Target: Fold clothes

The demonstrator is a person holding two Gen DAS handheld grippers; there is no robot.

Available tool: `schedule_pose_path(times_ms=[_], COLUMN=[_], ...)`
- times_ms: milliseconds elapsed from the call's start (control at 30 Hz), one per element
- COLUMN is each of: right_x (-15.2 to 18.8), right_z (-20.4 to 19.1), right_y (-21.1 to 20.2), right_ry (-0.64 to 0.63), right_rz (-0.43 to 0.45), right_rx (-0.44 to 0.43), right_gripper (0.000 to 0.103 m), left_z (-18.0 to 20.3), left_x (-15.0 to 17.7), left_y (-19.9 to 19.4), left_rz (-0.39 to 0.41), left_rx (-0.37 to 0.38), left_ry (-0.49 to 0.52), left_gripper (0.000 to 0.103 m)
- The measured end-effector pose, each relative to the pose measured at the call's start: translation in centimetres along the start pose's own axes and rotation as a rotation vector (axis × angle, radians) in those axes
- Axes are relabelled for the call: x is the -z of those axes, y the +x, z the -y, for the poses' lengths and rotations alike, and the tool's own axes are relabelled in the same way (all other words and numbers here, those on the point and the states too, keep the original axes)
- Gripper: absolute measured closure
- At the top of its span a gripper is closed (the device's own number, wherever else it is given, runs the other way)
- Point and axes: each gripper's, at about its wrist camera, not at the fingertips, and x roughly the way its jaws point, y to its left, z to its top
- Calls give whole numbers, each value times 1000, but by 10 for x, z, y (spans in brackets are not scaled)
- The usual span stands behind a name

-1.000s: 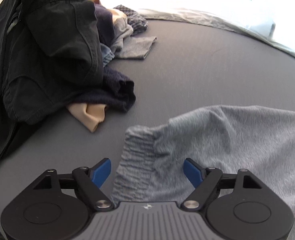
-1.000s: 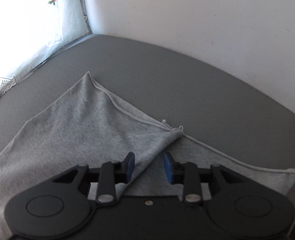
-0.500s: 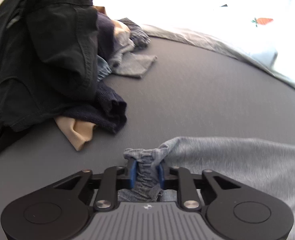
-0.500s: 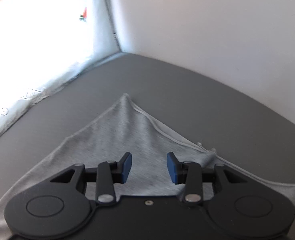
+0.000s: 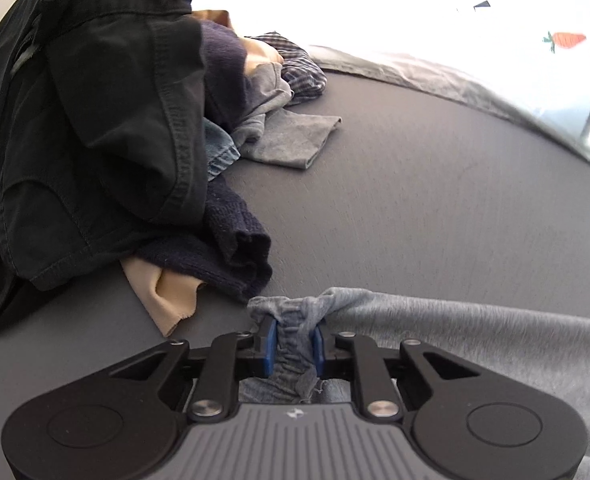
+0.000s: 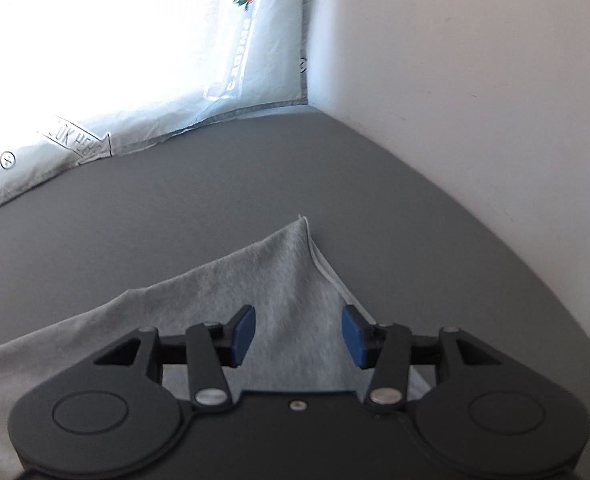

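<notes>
The left tool (image 5: 294,346) is gripping the grey sweatshirt's (image 5: 475,332) ribbed cuff while the right tool (image 6: 298,336), jaws just opening, is hovering empty near a pillowcase (image 6: 143,112) partly reading "OK HE".

Left gripper (image 5: 294,345) clamped on bunched grey fabric, right gripper (image 6: 298,335) tilted downward, jaws just opening, gripping nothing

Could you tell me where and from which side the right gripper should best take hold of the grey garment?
Probably at the pointed corner of the grey garment, coming in low from the right, where the white-edged hem lies exposed on the grey surface. The right gripper, its jaws just opening, hangs open over flat cloth. The left gripper already pinches the ribbed cuff.
</notes>
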Motion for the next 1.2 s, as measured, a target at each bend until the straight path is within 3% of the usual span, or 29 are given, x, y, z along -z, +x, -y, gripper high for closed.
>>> schedule_pose_path(times_ms=[100,233,333,433,467,500,533,567,733,900,1200], right_x=[-14,-33,-41,-45,-46,-47,-47,-48,-58,-90,-141], right_z=[-1,-4,-1,5,8,10,11,10,0,-5,-62], right_y=[22,60,86,98,98,98,98,97,101,110,138], right_ry=[38,19,-10,11,25,39,51,49,-6,83,19], right_rz=[7,28,-13,-32,-37,-42,-47,-47,-2,66,145], right_rx=[-17,25,46,25,0,-26,-48,-43,3,-23,-16], right_gripper=[48,35,36,41,50,59,85,101,102,102,102], left_z=[7,19,27,29,30,31,34,36,39,34,43], left_x=[-3,-4,-5,-5,-5,-6,-7,-7,-13,-27,-52], left_y=[4,8,9,10,10,10,10,11,13,13,32], left_rz=[-13,-14,-14,-11,-12,-13,-16,-17,-14,5,23], left_rx=[-29,-85,-119,-133,-139,-149,-162,-175,-209,-205,-205], left_ry=[-18,-5,11,14,12,10,11,10,-20,-62,-89], left_gripper=[80,80,79,79,79,80,80,80,82,83,84])
